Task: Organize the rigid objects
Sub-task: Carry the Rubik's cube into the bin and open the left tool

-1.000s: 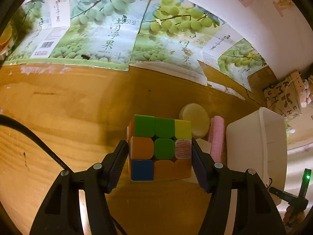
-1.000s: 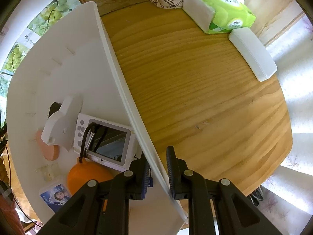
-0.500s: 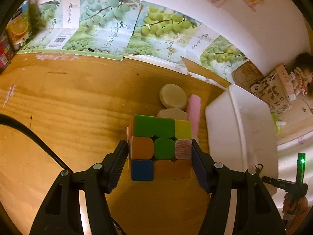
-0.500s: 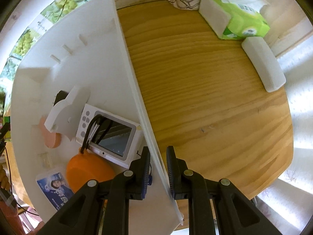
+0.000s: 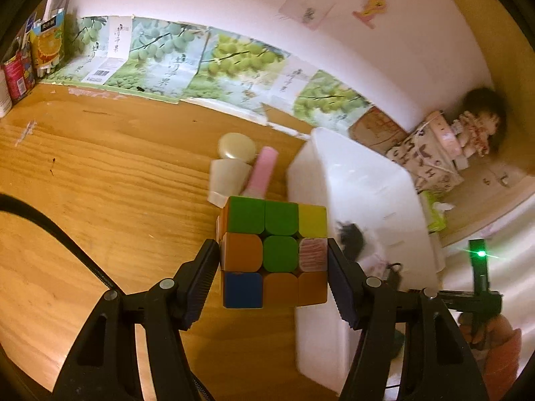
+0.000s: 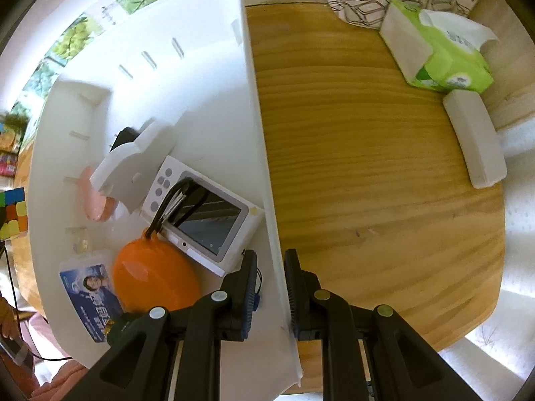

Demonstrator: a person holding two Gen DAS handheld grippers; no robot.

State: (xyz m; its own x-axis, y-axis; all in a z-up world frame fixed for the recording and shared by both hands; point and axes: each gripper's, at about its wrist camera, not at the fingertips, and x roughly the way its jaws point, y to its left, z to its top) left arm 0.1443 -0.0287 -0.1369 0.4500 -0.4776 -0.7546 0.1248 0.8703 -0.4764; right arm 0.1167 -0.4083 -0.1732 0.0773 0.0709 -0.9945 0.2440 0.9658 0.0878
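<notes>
My left gripper (image 5: 274, 257) is shut on a colourful puzzle cube (image 5: 274, 250) and holds it above the wooden table, just left of the white plastic bin (image 5: 361, 187). The cube also shows at the left edge of the right wrist view (image 6: 13, 214). My right gripper (image 6: 271, 287) is shut on the bin's right rim (image 6: 264, 173). Inside the bin lie a white device with a screen (image 6: 204, 220), an orange round case (image 6: 153, 277), a white foam piece (image 6: 133, 163), a blue card pack (image 6: 90, 294) and a pink disc (image 6: 95, 200).
A cream round lid (image 5: 235, 145), a white cup (image 5: 227, 180) and a pink stick (image 5: 264, 170) lie on the table left of the bin. Grape-print cardboard (image 5: 200, 60) lines the wall. A green tissue pack (image 6: 441, 46) and a white case (image 6: 474, 140) lie right of the bin.
My left gripper has carried the cube rightward toward the bin, which now fills more of its view. The right gripper's view has shifted slightly along the rim it holds.
</notes>
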